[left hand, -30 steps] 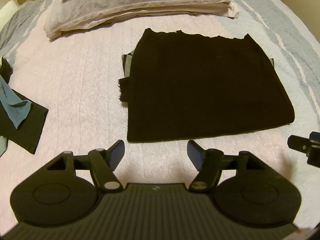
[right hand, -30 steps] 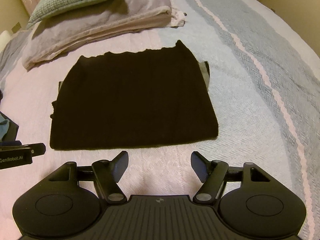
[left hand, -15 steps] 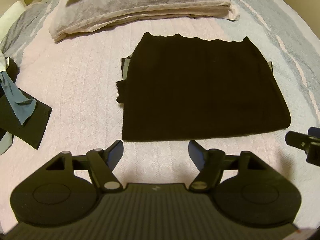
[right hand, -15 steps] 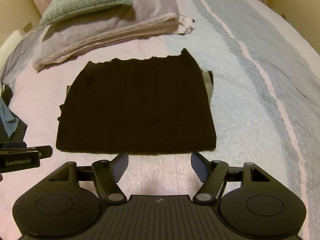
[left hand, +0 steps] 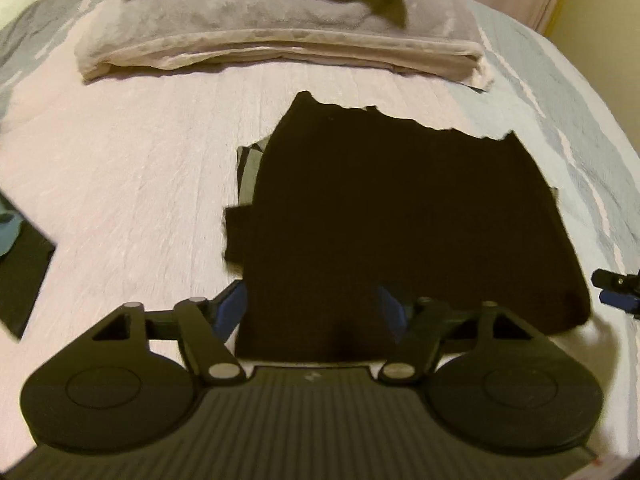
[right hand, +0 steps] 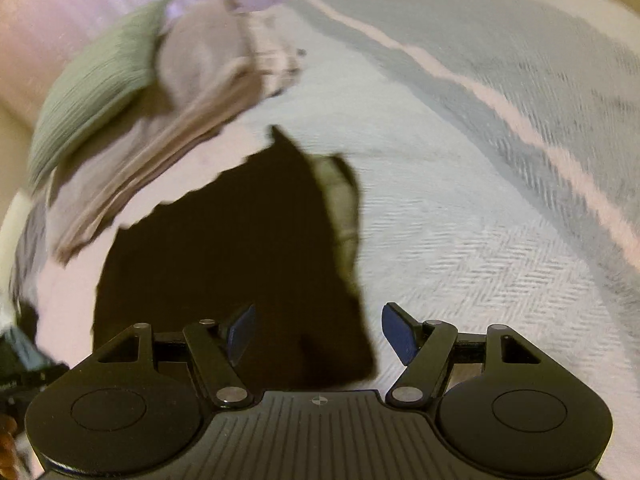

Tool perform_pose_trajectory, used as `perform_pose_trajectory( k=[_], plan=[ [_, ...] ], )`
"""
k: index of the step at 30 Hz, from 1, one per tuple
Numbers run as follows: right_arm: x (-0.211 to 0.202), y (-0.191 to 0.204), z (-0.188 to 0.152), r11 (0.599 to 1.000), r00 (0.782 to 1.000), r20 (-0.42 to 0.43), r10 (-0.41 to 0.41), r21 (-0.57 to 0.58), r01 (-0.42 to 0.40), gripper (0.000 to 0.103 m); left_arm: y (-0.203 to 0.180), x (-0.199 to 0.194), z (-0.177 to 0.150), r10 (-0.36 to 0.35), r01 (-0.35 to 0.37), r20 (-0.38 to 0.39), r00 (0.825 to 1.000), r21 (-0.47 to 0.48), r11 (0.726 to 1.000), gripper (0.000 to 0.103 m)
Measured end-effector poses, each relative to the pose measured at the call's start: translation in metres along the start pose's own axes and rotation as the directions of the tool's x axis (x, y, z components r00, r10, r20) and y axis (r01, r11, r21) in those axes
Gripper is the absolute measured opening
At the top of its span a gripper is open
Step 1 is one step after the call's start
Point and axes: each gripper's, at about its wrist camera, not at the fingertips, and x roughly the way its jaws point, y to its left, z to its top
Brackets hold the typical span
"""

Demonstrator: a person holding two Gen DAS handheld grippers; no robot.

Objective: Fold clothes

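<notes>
**Both tongs held apart over the near edge of a folded black garment**

A folded grey-and-beige blanket (left hand: 280, 36) is seen at the far end of the bed (left hand: 120, 168), with a green pillow (right hand: 96, 80) resting on top of it. The bed is covered by a pale pink spread that turns to grey-blue stripes (right hand: 520, 92) on the right. Another dark piece of clothing with a blue part (left hand: 20, 264) is cut off at the left edge of the left wrist view, well apart from the garment. Nothing is found lying between the tongs and the garment.

The black garment (left hand: 400, 220) is laid flat in the middle of the bed, folded to a rough rectangle. Its far edge is jagged, and a grey underlayer (left hand: 250, 168) is shown peeking out at its left side and again at its right side.

The left tongs (left hand: 312, 308) are closing but stand apart, placed over the garment's near left corner; whether cloth is touched cannot be told. The right tongs (right hand: 318, 332) are held apart over the near right corner, nothing being clamped. The right wrist view is blurred.
</notes>
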Motion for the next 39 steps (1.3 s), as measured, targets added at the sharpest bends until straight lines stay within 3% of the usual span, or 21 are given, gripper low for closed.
perform_pose_trajectory(
  k=[7,15,18,24,27,29,31,33,35,37,39],
  plan=[
    [0.06,-0.033,0.025,0.99,0.996,-0.027,0.084,0.116,-0.081,0.069,0.017,0.066,0.028,-0.112,0.112,0.007,0.994,-0.012,0.994,0.062],
    [0.089,-0.041,0.034,0.977,0.981,-0.046,0.188,0.107,-0.183,0.068,0.031,0.106,0.035,-0.174,0.174,-0.034,0.984,-0.011,0.985,0.058],
    [0.095,-0.041,0.03,0.966,0.967,-0.076,0.244,0.11,-0.236,0.051,0.031,0.109,0.031,-0.189,0.189,-0.025,0.982,0.023,0.982,0.058],
    [0.101,-0.059,0.026,0.93,0.955,-0.055,0.292,0.248,-0.27,0.025,0.04,0.109,0.034,-0.248,0.249,-0.035,0.968,0.011,0.969,0.057],
    [0.093,-0.042,0.032,0.958,0.979,-0.083,0.187,0.236,-0.163,0.02,0.049,0.103,0.039,-0.283,0.282,-0.041,0.958,-0.015,0.959,0.051],
    [0.087,-0.005,0.042,0.991,0.994,-0.11,0.018,0.134,-0.004,0.018,0.058,0.095,0.044,-0.298,0.297,-0.025,0.954,-0.036,0.954,0.044],
    [0.08,0.039,0.046,0.987,0.982,-0.103,-0.158,0.009,0.16,0.017,0.069,0.084,0.048,-0.31,0.31,0.011,0.951,-0.063,0.949,0.044],
    [0.073,0.094,0.042,0.94,0.95,-0.029,-0.311,-0.158,0.303,0.017,0.084,0.071,0.048,-0.307,0.31,0.048,0.951,-0.084,0.947,0.044],
    [0.065,0.149,0.029,0.868,0.915,0.077,-0.395,-0.296,0.4,0.017,0.103,0.063,0.045,-0.279,0.285,0.065,0.958,-0.111,0.952,0.044],
    [0.063,0.207,0.004,0.788,0.895,0.172,-0.411,-0.426,0.444,0.017,0.125,0.061,0.036,-0.245,0.252,0.065,0.967,-0.151,0.956,0.044],
    [0.071,0.257,-0.029,0.71,0.895,0.227,-0.384,-0.547,0.443,0.017,0.146,0.064,0.025,-0.209,0.213,0.04,0.977,-0.207,0.955,0.044]
  ],
)
